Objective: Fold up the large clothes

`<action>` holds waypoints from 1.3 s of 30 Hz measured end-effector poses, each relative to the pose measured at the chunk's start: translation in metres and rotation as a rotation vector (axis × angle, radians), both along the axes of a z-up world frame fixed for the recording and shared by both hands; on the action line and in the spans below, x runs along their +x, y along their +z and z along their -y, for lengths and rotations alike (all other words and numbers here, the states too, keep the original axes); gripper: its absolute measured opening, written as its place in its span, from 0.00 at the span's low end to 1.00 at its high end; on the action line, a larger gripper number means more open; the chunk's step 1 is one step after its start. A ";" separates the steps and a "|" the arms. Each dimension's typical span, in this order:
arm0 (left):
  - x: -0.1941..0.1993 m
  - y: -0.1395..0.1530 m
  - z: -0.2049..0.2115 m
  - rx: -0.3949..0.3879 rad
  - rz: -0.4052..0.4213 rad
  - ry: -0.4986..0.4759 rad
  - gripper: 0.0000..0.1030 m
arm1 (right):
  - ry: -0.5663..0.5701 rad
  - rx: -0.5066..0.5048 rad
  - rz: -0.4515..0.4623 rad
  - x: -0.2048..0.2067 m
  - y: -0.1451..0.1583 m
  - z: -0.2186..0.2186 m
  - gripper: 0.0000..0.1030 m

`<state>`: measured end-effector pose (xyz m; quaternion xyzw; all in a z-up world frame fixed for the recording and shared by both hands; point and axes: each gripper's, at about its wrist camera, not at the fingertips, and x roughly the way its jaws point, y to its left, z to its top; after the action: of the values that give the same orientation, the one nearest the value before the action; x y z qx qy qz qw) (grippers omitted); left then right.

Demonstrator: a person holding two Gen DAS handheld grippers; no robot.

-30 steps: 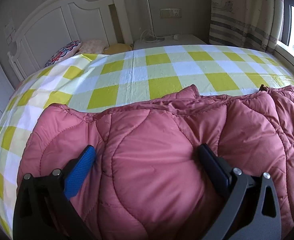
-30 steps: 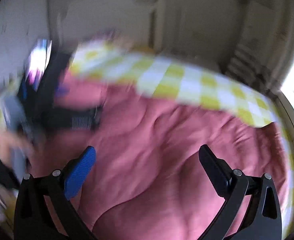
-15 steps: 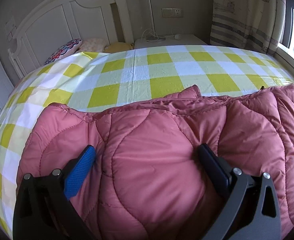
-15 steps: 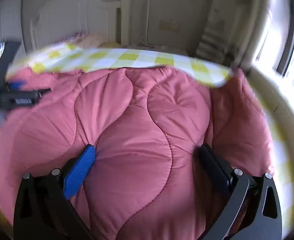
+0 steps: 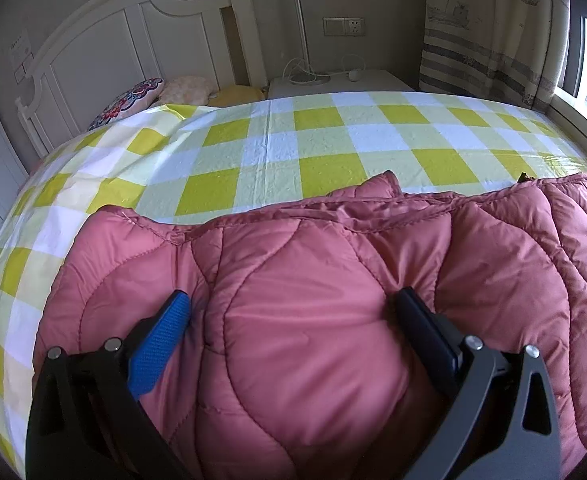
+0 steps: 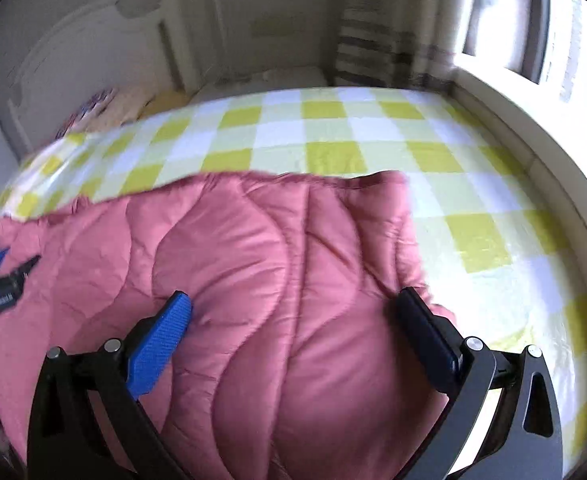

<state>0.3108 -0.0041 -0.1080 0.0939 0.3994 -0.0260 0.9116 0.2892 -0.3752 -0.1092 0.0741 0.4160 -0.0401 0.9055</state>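
A pink quilted down jacket (image 5: 333,280) lies folded on a bed with a yellow, green and white checked sheet (image 5: 293,140). My left gripper (image 5: 293,312) stands open, its fingers pressed down into the jacket's padding near the left end. My right gripper (image 6: 293,312) is open too, its fingers resting on the jacket (image 6: 253,260) near its right end, close to the garment's edge. The left gripper also shows at the far left of the right wrist view (image 6: 1,280). Neither gripper pinches any fabric that I can see.
A white headboard (image 5: 133,40) and pillows (image 5: 173,92) are at the far end. A white nightstand (image 5: 333,80) with a lamp pole stands behind the bed. A curtain (image 5: 493,32) and window sill (image 6: 533,152) run along the right side.
The right gripper swung from left to right across the jacket and now rests at its right end, with bare sheet showing beside it. The left gripper stayed put, open on the jacket.
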 end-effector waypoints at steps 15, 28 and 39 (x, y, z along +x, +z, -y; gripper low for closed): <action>-0.001 0.001 -0.001 0.001 -0.007 -0.002 0.98 | 0.045 -0.046 -0.051 0.044 -0.018 -0.031 0.96; -0.018 0.007 0.075 0.085 0.000 -0.157 0.98 | 0.042 -0.047 -0.040 0.041 -0.020 -0.032 0.96; 0.035 0.020 -0.056 -0.130 -0.100 0.092 0.98 | 0.043 -0.046 -0.040 0.039 -0.019 -0.033 0.96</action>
<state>0.3461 0.0518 -0.0879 0.0144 0.4457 -0.0145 0.8949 0.3278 -0.3419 -0.1282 0.0435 0.4345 -0.0318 0.8990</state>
